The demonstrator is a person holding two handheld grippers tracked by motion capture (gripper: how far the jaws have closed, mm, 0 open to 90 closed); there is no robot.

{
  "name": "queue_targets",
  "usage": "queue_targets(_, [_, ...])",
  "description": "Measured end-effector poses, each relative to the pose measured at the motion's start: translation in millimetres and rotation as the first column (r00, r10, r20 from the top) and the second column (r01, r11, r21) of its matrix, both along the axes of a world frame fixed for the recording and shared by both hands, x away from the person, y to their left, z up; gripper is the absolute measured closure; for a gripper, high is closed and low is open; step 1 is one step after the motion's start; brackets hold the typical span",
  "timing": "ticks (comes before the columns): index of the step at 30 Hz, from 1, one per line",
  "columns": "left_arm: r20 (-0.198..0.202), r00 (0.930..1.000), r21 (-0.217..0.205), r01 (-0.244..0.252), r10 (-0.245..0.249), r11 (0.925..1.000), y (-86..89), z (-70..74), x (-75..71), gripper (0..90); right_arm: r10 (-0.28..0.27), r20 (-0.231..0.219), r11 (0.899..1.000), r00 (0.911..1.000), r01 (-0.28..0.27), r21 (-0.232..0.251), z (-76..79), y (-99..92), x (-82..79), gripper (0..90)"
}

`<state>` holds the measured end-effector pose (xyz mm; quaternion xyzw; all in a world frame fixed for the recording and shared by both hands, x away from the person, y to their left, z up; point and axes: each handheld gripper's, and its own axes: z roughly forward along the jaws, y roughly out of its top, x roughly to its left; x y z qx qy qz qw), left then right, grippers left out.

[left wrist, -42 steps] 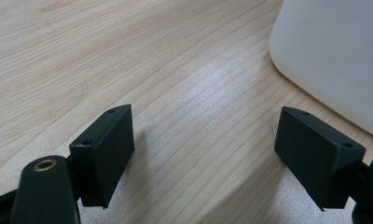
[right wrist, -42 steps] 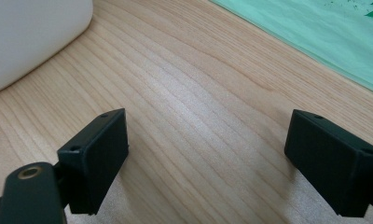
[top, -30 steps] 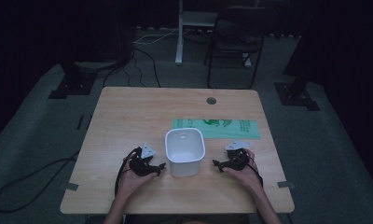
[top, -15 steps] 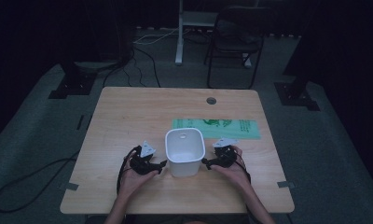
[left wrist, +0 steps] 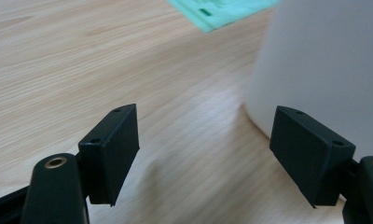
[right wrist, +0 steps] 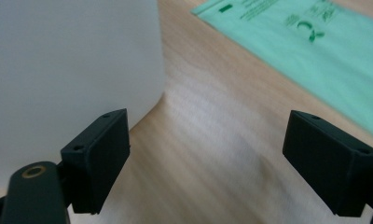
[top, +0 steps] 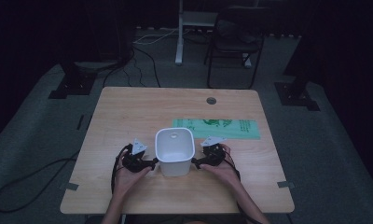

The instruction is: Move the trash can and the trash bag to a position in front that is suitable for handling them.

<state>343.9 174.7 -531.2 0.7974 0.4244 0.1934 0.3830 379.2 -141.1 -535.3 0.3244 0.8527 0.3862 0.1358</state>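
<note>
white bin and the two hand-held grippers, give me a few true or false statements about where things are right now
1. The white plastic bin stands upright between the left hand-held gripper and the right hand-held gripper. True.
2. Both grippers' jaws are shut. False: both stand wide open.
3. The flat green plastic bag lies inside the bin. False: it lies on the wooden table behind the bin.
4. The bin is tipped on its side. False: its opening faces up.
5. The bag lies flat. True.
</note>
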Motion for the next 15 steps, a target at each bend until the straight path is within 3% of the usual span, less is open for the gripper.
queue_targets(9, [-0.009,0.9985,-0.007,-0.055,0.055,0.9985,17.9,-1.6,3.9,24.7,-0.105,0.049,0.992,0.9933,0.108,-0.066,4.4,-5.9,41.8,26.2])
queue_targets(15, [-0.009,0.9988,0.002,-0.048,0.048,0.9988,14.3,-3.5,3.7,24.6,-0.117,0.015,0.992,0.9930,0.118,-0.050,-0.3,-1.0,66.1,37.5])
